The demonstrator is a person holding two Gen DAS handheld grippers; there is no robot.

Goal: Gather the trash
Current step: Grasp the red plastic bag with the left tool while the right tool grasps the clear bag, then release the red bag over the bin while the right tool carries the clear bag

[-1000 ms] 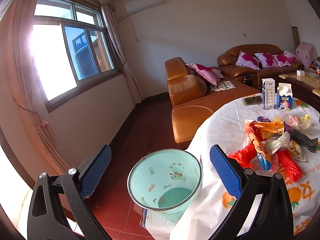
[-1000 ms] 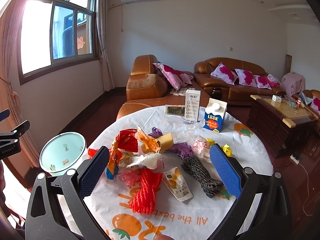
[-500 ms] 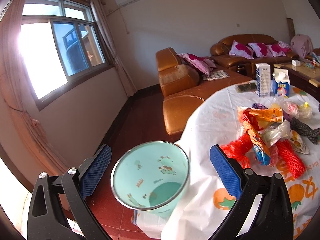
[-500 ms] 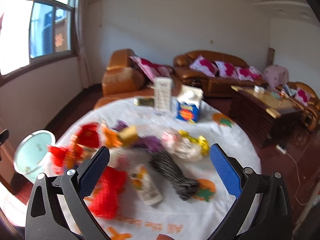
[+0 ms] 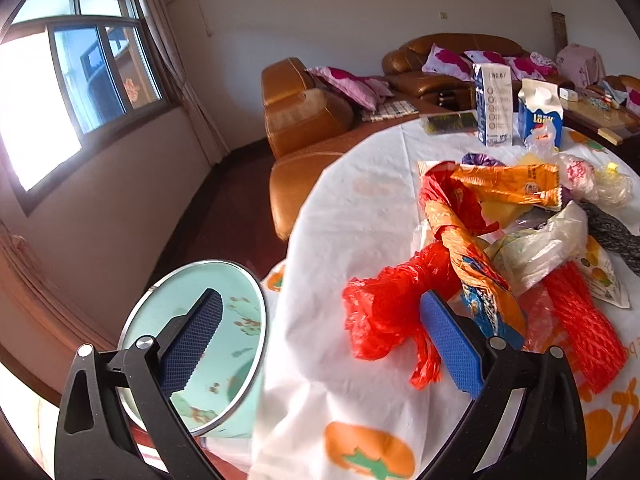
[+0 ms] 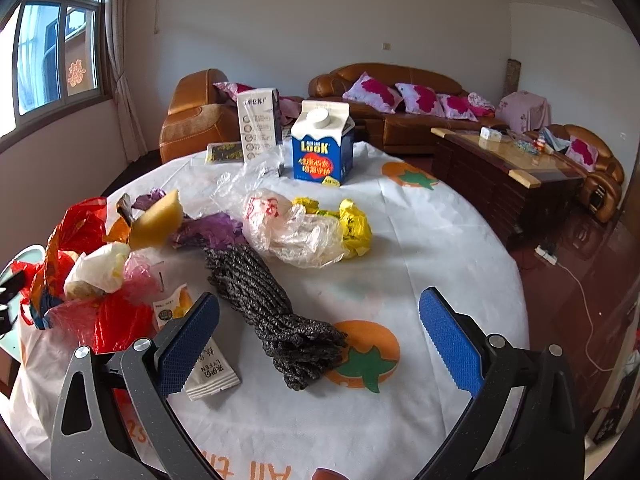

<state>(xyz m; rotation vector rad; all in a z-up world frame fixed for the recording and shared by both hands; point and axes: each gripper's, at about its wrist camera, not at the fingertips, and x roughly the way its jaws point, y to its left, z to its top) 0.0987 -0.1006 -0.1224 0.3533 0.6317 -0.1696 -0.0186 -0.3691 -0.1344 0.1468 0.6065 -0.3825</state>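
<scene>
A pile of trash lies on the round table (image 5: 360, 208). In the left wrist view I see a red plastic bag (image 5: 384, 312), an orange wrapper (image 5: 508, 184) and a red foam net (image 5: 580, 320). My left gripper (image 5: 320, 344) is open at the table's edge, its right finger beside the red bag. A teal bin (image 5: 232, 320) stands on the floor behind its left finger. My right gripper (image 6: 320, 348) is open and empty above a dark grey foam net (image 6: 272, 312). A white sachet (image 6: 208, 368) lies by its left finger. A clear plastic bag (image 6: 292, 228) sits further back.
A blue milk carton (image 6: 322, 148) and a tall white box (image 6: 260, 120) stand upright at the table's far side. A yellow sponge (image 6: 158, 220) tops the pile on the left. Leather sofas (image 6: 384, 96) and a wooden coffee table (image 6: 508, 164) lie beyond.
My left gripper has swung right and closer to the table, so the bin slid to the lower left. My right gripper has moved right and forward over the grey net.
</scene>
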